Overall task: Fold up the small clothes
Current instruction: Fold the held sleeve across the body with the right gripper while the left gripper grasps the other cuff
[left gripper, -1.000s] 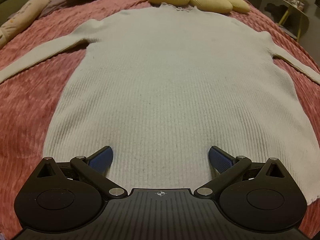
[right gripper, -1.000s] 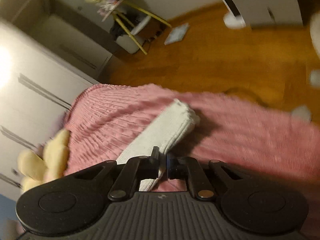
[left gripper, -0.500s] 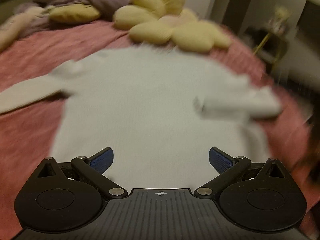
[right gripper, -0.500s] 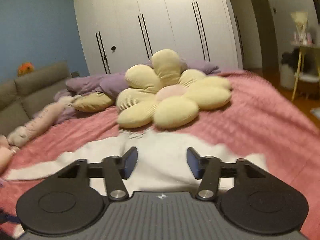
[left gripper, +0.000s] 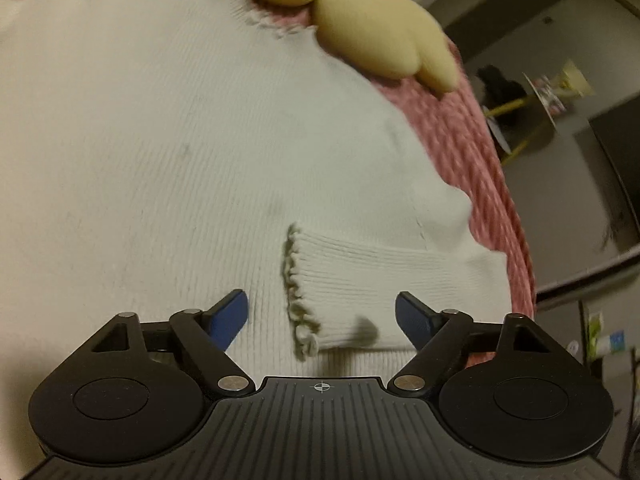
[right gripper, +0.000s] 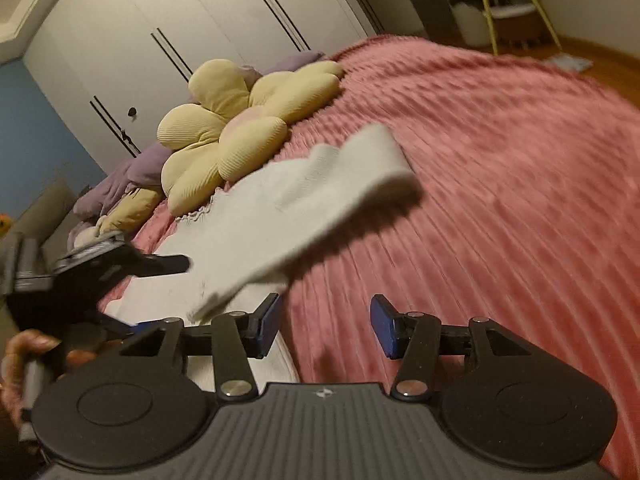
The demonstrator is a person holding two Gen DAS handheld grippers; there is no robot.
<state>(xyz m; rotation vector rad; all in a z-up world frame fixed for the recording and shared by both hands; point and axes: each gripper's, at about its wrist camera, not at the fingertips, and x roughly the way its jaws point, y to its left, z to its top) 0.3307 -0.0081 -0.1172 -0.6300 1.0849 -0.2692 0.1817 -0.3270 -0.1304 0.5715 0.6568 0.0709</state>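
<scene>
Two grippers are seen above a bed covered with a pink ribbed blanket (right gripper: pixel 500 184). A cream ribbed knit sweater (left gripper: pixel 168 152) is spread flat on that blanket, its frilled neckline close to a yellow flower-shaped plush cushion (right gripper: pixel 240 120) that lies toward the head of the bed. One sleeve (left gripper: pixel 360 292) has been laid across the body of the sweater, and its ruffled cuff (left gripper: pixel 298 304) rests on the knit fabric, seen between the blue pads of the left gripper (left gripper: pixel 322 316).

The left gripper is held wide apart, its jaws having just been closing a little, and nothing is pinched by them; whether the pads touch the fabric below cannot be told. In the right wrist view the same gripper is seen at the left edge as a dark shape (right gripper: pixel 120 268) over the sweater, with part of a hand (right gripper: pixel 36 344) below it.

The right gripper (right gripper: pixel 324 326) is held about half open and empty, its jaws having just been closing slightly. Its left pad lies beside the sweater's edge, while its right pad is over bare blanket. The folded sleeve is blurred in that view. White wardrobe doors (right gripper: pixel 200 32) stand behind the bed.
</scene>
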